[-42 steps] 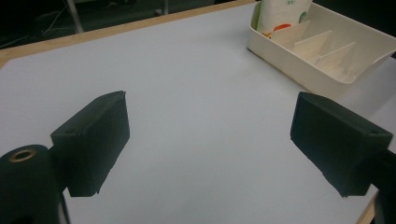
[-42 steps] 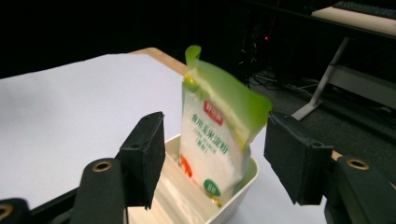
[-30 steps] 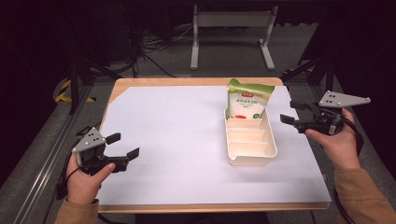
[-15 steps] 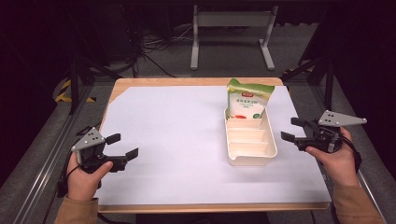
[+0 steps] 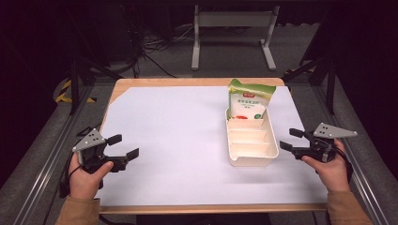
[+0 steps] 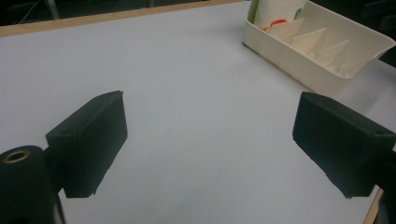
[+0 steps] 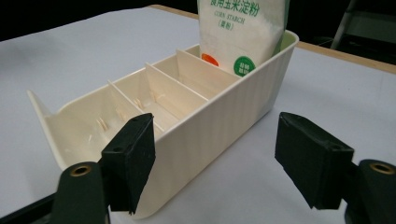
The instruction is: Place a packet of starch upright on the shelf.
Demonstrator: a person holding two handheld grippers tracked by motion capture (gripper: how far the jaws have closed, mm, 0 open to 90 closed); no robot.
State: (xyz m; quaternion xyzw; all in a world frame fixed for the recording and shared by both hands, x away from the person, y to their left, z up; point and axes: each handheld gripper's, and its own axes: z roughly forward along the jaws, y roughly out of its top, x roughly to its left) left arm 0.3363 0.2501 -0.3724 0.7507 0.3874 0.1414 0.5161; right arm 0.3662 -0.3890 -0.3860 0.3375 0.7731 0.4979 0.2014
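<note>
Just ahead of the right gripper [image 5: 294, 140], jaws apart and empty, sits the cream ribbed plastic divider tray [image 5: 252, 161].
Its far compartment props a green-and-white corn starch pouch [image 5: 248, 102] upright; the left gripper [image 5: 123, 147], also spread empty, waits well away over the white table cover [image 5: 173, 136].

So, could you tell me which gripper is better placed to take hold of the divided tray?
Right. The right gripper sits open just beside the cream divided tray, jaws facing its side wall. The left gripper is far across the white table.
</note>
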